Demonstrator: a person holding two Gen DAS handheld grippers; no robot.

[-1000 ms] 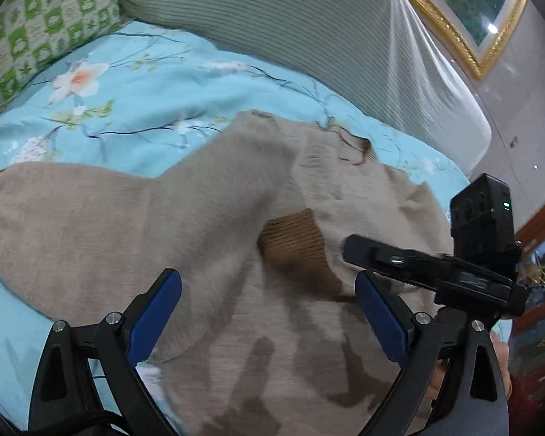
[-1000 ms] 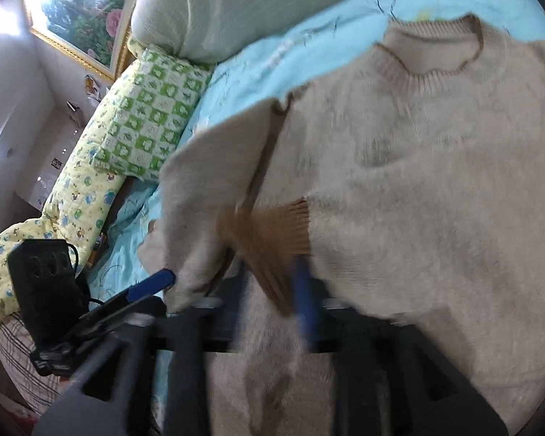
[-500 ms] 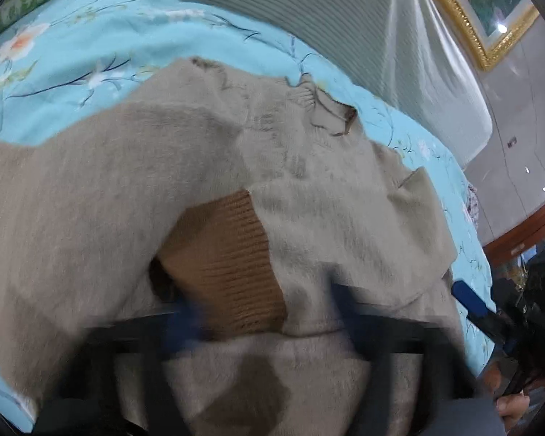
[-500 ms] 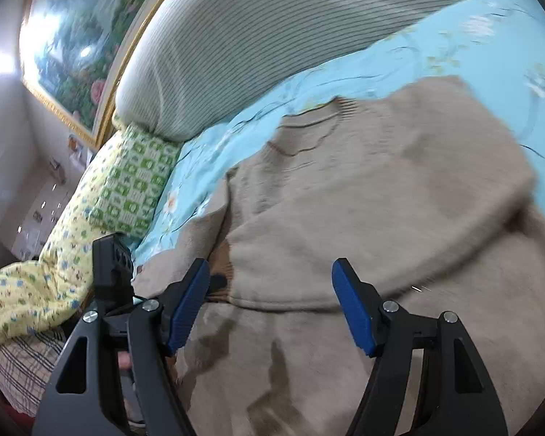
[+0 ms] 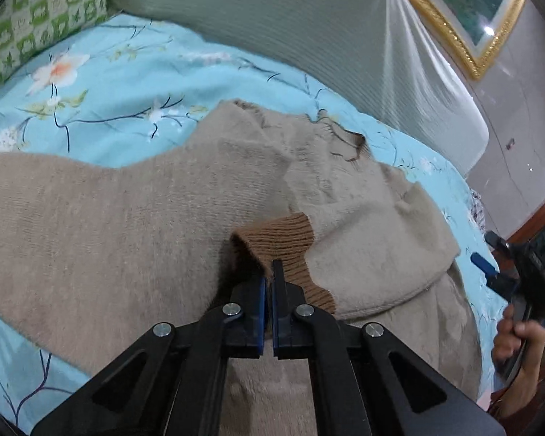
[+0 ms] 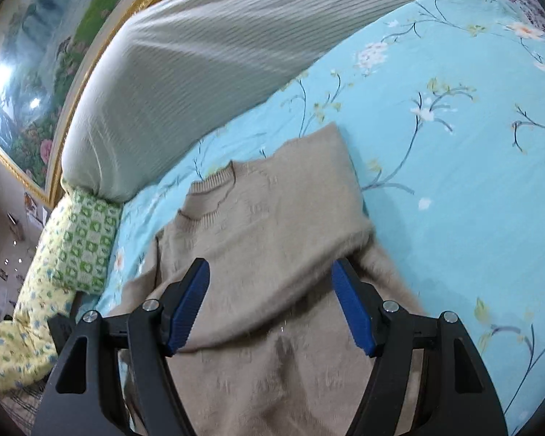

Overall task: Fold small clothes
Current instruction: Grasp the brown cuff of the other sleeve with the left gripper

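Note:
A beige knit sweater [image 5: 127, 239] lies on the blue floral bedsheet [image 5: 101, 109], with one sleeve folded across its body. That sleeve ends in a brown ribbed cuff [image 5: 283, 239]. My left gripper [image 5: 269, 272] is shut on the near edge of this cuff. In the right wrist view the sweater [image 6: 272, 225] lies neckline [image 6: 207, 196] away from me, and my right gripper [image 6: 270, 267] hovers open above its body with nothing between the blue pads [image 6: 192, 301]. The right gripper [image 5: 490, 269] also shows at the far right of the left wrist view, held by a hand [image 5: 516, 338].
A striped grey headboard cushion [image 6: 207, 58] runs along the back, under a gold-framed painting [image 6: 36, 83]. A green checked pillow [image 6: 83, 239] and a yellow patterned blanket [image 6: 14, 338] lie at the left. Bare sheet [image 6: 472, 200] stretches to the right of the sweater.
My left gripper went from wide open to shut on the brown cuff. My right gripper swung away from the cuff, rose, and now faces the sweater's right side.

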